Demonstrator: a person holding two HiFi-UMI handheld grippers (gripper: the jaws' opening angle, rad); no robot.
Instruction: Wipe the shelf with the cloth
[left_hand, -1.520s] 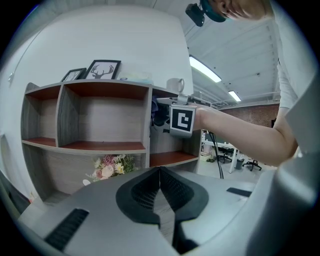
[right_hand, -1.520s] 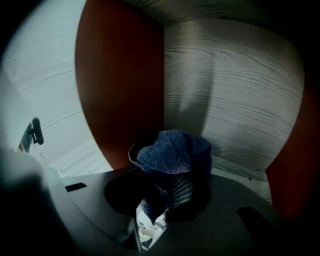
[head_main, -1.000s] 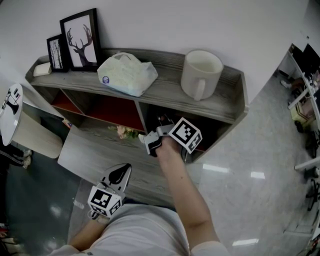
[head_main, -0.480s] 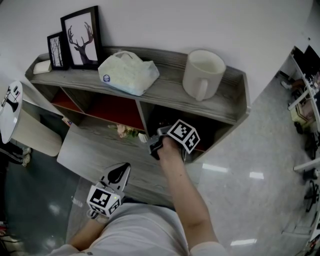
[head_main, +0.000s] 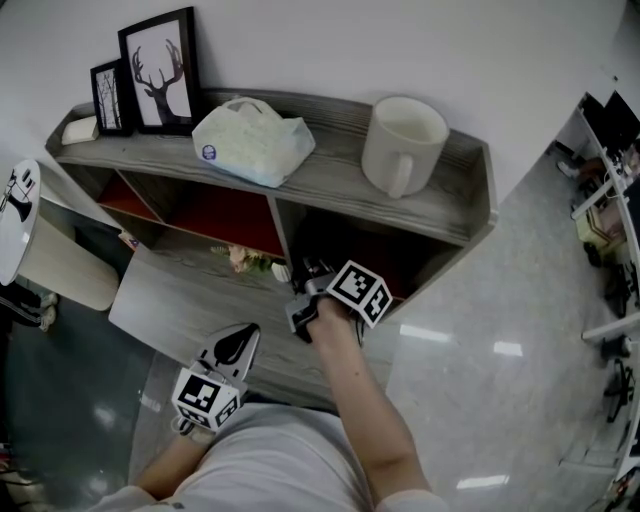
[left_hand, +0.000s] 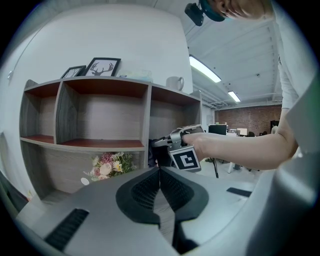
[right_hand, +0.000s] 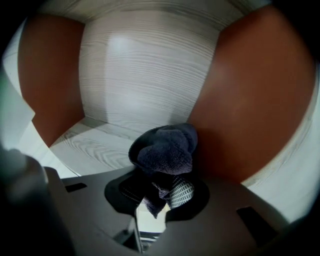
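Dark blue terry cloth (right_hand: 165, 150) is bunched between the jaws of the right gripper (right_hand: 159, 192). The jaws are clamped on its lower folds, and the bulk of the cloth bulges out just ahead of the jaw tips. This gripper points into a lower bay at the right end of the shelf (right_hand: 125, 75). Grey wood-grain boards form the bay's floor below the jaws and its back panel straight ahead, and reddish-brown side walls stand to the left and right of them. The cloth sits low, close to the right-hand wall near where that wall meets the floor. Whether it presses on either surface cannot be told.

The left gripper (left_hand: 160, 174) is held low and well apart from the shelf, its two jaws shut together with nothing between them. Straight ahead of these jaws is the right gripper's marker cube (left_hand: 183, 159) with the person's hand (left_hand: 212, 145) behind it. A small bunch of pink and white flowers (left_hand: 106, 165) lies ahead and to the left, in the neighbouring bay.

On the top board, above the right gripper's jaws, stands a pale mug (head_main: 402, 148). Further left along that board are a white crumpled packet (head_main: 250, 142), a framed deer picture (head_main: 160, 72) and a smaller frame (head_main: 108, 97).
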